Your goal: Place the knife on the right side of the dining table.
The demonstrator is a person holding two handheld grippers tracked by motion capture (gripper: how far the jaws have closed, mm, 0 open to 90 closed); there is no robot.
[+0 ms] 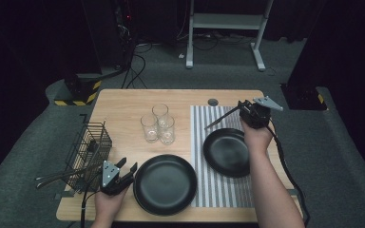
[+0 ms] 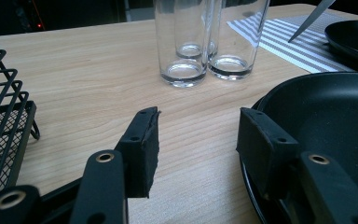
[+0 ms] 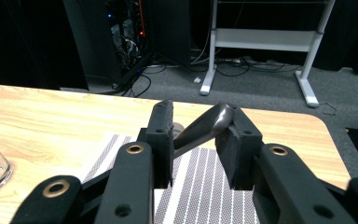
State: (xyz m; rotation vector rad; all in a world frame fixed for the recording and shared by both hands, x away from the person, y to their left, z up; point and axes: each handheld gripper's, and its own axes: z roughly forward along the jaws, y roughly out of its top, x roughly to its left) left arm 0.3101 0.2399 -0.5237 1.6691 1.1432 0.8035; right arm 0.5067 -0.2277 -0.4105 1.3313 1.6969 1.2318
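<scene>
My right gripper (image 1: pixel 242 107) (image 3: pixel 199 122) hovers over the far part of the striped mat (image 1: pixel 218 192) (image 3: pixel 200 182), shut on the dark handle of a table knife (image 1: pixel 221 119) (image 3: pixel 205 127). The blade slants down to the left, its tip above the mat; the blade also appears in the left gripper view (image 2: pixel 310 18). Just below it a black plate (image 1: pixel 225 152) (image 2: pixel 354 37) lies on the mat. My left gripper (image 1: pixel 128 165) (image 2: pixel 198 126) stands open and empty at the front left, beside the rim of a second black plate (image 1: pixel 165 184) (image 2: pixel 335 121).
Three clear glasses (image 1: pixel 158 124) (image 2: pixel 205 37) stand close together at mid-table. A black wire basket (image 1: pixel 90 147) (image 2: pixel 0 116) at the left edge holds cutlery (image 1: pixel 57 175) that sticks out leftward. A grey grommet (image 1: pixel 213 101) sits at the far edge.
</scene>
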